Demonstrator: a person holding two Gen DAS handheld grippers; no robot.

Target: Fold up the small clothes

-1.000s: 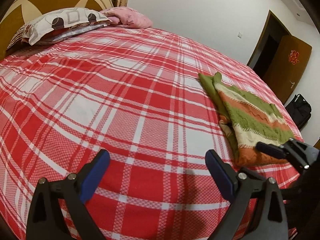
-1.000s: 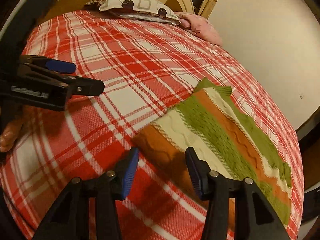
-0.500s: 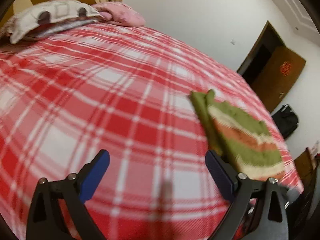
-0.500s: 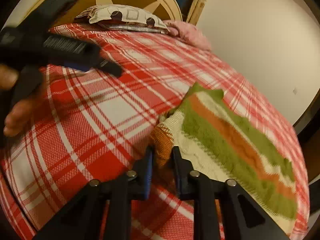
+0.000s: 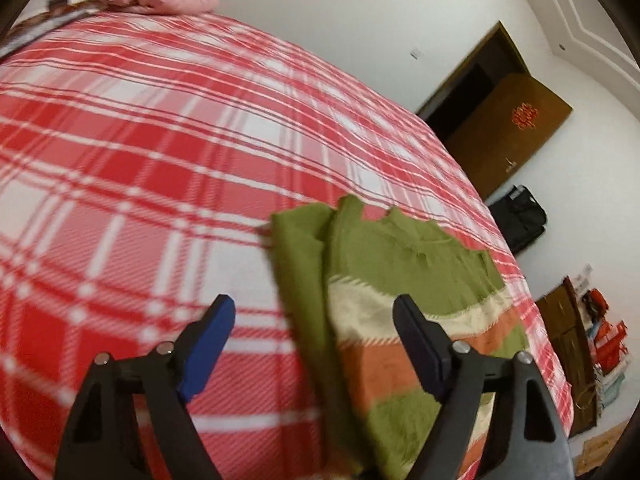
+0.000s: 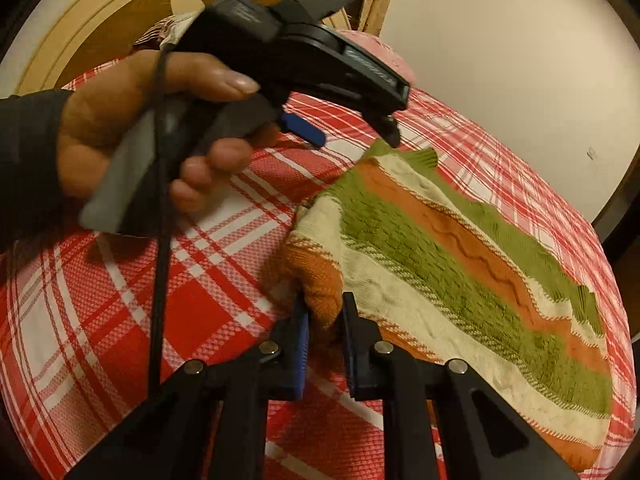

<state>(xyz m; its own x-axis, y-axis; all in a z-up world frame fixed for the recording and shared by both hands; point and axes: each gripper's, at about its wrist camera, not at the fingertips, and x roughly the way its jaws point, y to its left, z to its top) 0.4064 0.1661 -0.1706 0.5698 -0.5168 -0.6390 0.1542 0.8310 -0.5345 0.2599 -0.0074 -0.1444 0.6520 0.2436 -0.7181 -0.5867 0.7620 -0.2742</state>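
- Knitted wool in green, orange and cream stripes makes up the small sweater (image 6: 460,264), which is spread flat on the red checked bed cover (image 6: 100,320), in the middle and lower right of the right wrist view.
- One orange corner of the sweater is pinched by the right gripper (image 6: 323,332) at the bottom middle of that view; its jaws have just been closing and are nearly together on the wool.
- That corner is probably held so it can be lifted and laid over for a fold.
- The left gripper (image 5: 316,344) is seen at the bottom of the left wrist view, over the green edge of the sweater; its jaws have just been closing a little but are wide apart, and nothing is held.
- A hand (image 6: 132,136) around the left gripper's handle is seen at the upper left of the right wrist view.
- It looks as if a second corner is wanted, so both corners can be raised together.
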